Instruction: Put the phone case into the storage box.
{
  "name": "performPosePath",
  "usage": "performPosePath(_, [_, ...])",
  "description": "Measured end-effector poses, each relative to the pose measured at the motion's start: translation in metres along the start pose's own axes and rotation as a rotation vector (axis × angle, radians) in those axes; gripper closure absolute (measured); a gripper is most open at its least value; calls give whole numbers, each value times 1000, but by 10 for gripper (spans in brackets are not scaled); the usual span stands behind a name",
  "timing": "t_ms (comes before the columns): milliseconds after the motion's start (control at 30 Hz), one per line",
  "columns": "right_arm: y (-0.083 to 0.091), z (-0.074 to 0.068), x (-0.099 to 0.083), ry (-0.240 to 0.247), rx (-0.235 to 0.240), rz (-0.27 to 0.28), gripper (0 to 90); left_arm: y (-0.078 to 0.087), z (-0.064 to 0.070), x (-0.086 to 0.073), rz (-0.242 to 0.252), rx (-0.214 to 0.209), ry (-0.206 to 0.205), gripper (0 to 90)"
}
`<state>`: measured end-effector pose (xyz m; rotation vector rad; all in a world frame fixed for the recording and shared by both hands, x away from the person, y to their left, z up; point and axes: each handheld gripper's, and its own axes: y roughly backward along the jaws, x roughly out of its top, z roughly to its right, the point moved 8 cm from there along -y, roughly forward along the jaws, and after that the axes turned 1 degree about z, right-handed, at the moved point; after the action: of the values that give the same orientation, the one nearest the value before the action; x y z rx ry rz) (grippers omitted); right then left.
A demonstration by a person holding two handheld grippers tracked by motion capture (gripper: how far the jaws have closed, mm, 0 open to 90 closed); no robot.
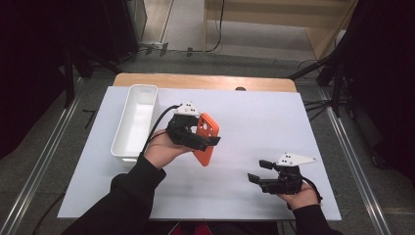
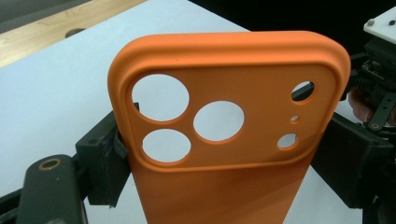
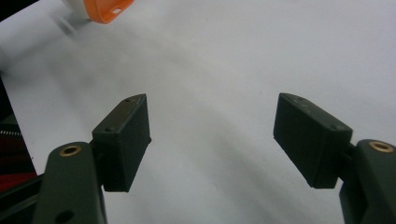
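A white desk (image 1: 254, 122) spreads under both hands, with a strip of bare wood along its far edge. At its left side lies a long white tray (image 1: 135, 120), set lengthwise away from the person. Just right of the tray, the left claw (image 1: 205, 139) holds an orange phone case (image 1: 207, 138) lifted off the desk surface, its jaws clamped on the case's two long edges. In the left gripper view the case (image 2: 224, 135) stands upright between the jaws, with three large round camera cut-outs and a few small holes near its top end. Well apart, toward the near right of the desk, the right claw (image 1: 258, 171) hangs over bare surface; its jaws stand wide apart with nothing between them, as the right gripper view shows (image 3: 212, 140).
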<state>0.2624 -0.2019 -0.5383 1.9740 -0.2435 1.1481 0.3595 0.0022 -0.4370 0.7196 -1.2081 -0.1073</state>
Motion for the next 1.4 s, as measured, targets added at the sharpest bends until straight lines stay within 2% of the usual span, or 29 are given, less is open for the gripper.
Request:
performPosePath(700, [-1,1,0,-8,6,7,260,36,-12,13,16,17,0,155])
performPosePath(933, [-1,2,0,-16,8,6,260,52,-20,16,22,30,9,155])
performPosePath(1400, [-1,1,0,-17,11,4,260,75,-38,16,28,70,30,155])
